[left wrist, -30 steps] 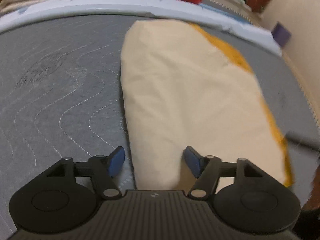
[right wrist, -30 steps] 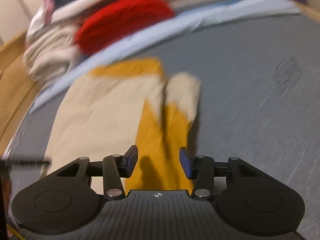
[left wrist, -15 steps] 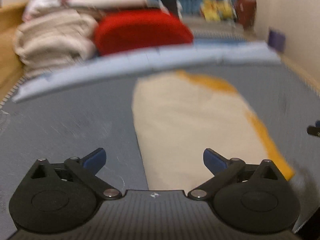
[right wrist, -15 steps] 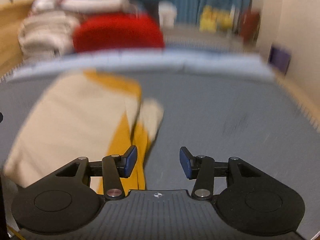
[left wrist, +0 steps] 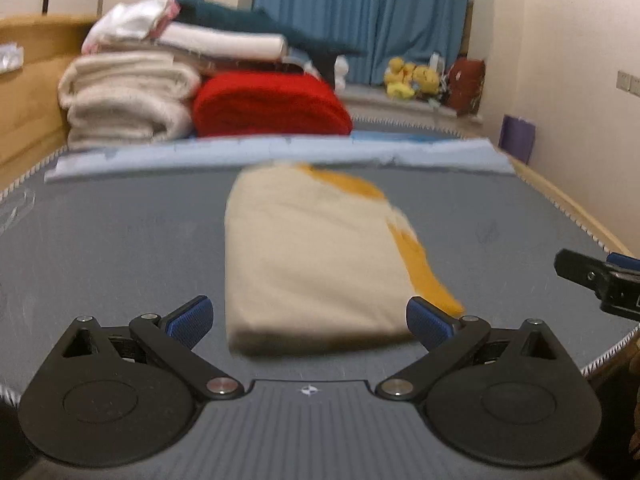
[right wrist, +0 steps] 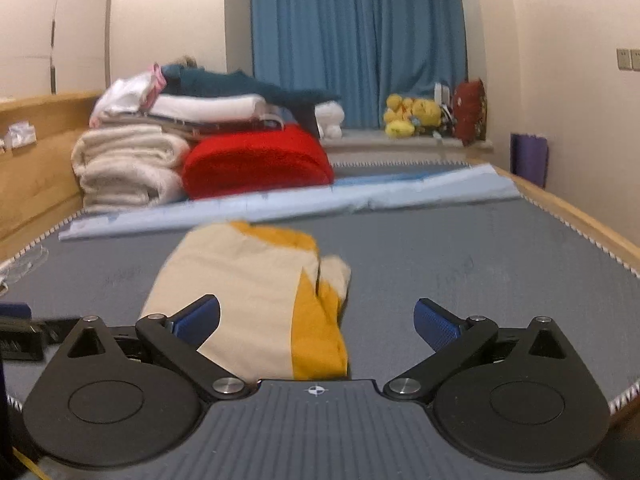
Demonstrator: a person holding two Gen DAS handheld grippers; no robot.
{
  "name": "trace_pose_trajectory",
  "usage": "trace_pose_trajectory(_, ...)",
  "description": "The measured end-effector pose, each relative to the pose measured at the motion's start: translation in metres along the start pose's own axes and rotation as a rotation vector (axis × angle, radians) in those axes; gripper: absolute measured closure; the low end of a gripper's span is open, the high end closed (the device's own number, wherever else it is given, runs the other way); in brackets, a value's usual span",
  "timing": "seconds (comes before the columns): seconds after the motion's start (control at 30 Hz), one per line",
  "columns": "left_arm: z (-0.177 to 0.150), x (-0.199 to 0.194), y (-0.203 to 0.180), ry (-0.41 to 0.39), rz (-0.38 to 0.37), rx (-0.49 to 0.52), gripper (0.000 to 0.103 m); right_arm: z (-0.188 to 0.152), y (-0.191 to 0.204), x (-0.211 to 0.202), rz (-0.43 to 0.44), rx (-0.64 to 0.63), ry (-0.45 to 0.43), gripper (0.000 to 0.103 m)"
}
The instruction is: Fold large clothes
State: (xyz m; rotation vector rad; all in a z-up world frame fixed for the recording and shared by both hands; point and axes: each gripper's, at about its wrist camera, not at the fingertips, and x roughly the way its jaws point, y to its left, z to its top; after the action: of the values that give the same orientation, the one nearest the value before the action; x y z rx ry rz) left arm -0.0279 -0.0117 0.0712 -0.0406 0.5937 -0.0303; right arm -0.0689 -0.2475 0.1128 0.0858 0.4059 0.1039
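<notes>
A folded cream and mustard-yellow garment [left wrist: 316,256] lies flat on the grey mattress [left wrist: 112,240]; it also shows in the right wrist view [right wrist: 256,300]. My left gripper [left wrist: 308,318] is open and empty, pulled back level with the garment's near edge. My right gripper [right wrist: 316,320] is open and empty, near the garment's yellow right side. The right gripper's tip shows at the left wrist view's right edge [left wrist: 600,280]. The left gripper's tip shows at the right wrist view's left edge [right wrist: 20,332].
A stack of folded cream towels [right wrist: 128,168], a red blanket [right wrist: 256,164] and other clothes stands at the bed's far end on a light blue sheet [right wrist: 360,196]. Wooden bed rails [right wrist: 580,220] run along both sides. Blue curtains [right wrist: 356,40] and plush toys [right wrist: 412,116] are behind.
Both grippers have pulled back and tilted up from looking down at the garment to a level view. Both sets of jaws have opened wider. The garment lies still.
</notes>
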Motion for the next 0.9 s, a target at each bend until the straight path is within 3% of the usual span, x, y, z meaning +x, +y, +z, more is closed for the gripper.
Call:
trace_pose_trajectory(0.1, -0.013, 0.019, -0.007, 0.048, 0.035, 0.016, 0.000, -0.010, 0.013, 0.007, 0.003, -0.052, 0.049, 0.001)
trace_pose_trajectory(0.33, -0.007, 0.051, 0.002, 0.051, 0.117, 0.007, 0.000, -0.018, 0.027, 0.027, 0.020, -0.110, 0.093, 0.001)
trace_pose_trajectory(0.9, -0.010, 0.054, 0.005, 0.078, 0.078, -0.009, 0.000, -0.021, 0.044, 0.040, 0.064, -0.063, 0.124, 0.001)
